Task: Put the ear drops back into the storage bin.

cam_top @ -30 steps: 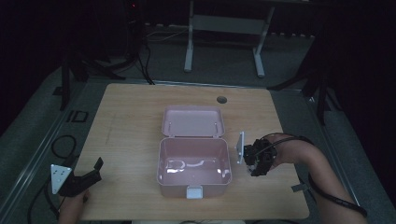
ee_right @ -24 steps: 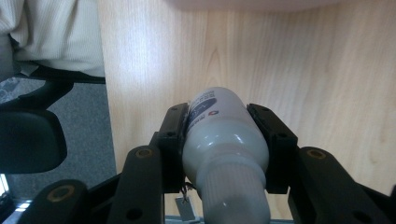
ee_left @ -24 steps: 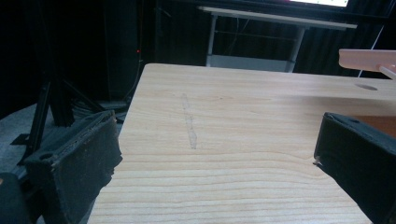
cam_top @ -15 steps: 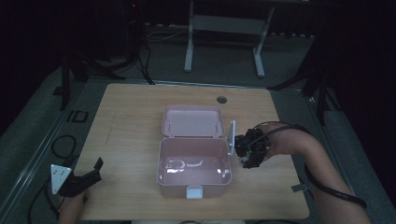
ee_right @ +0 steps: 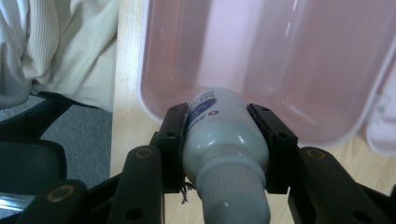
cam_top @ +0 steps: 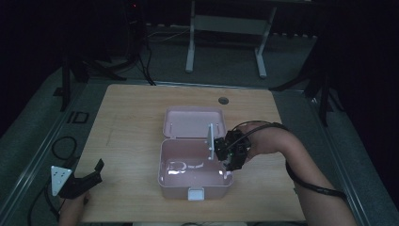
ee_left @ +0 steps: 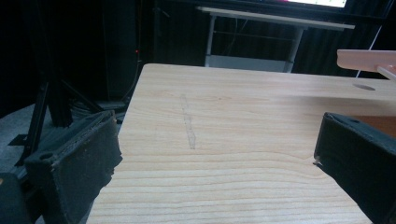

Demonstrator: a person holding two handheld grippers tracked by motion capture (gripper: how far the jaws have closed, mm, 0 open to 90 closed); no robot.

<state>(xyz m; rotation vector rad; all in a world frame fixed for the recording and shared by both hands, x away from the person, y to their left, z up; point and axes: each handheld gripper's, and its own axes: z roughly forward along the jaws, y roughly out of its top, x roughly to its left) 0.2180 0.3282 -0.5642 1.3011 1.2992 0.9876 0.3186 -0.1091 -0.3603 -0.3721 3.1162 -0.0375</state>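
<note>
High view, right tool shifted over box

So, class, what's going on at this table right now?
A person holds a gripper in each hand. The right gripper is shut on a white bottle and holds it over the right side of an open pink box, base pointing in. The box's lid lies flat behind it. The left gripper rests open near the table's front left corner.

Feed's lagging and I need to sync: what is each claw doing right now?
Left claw: open, holding nothing, above the light wooden table.
Right claw: shut on the small white plastic bottle, at the rim of the open pink plastic box.
</note>
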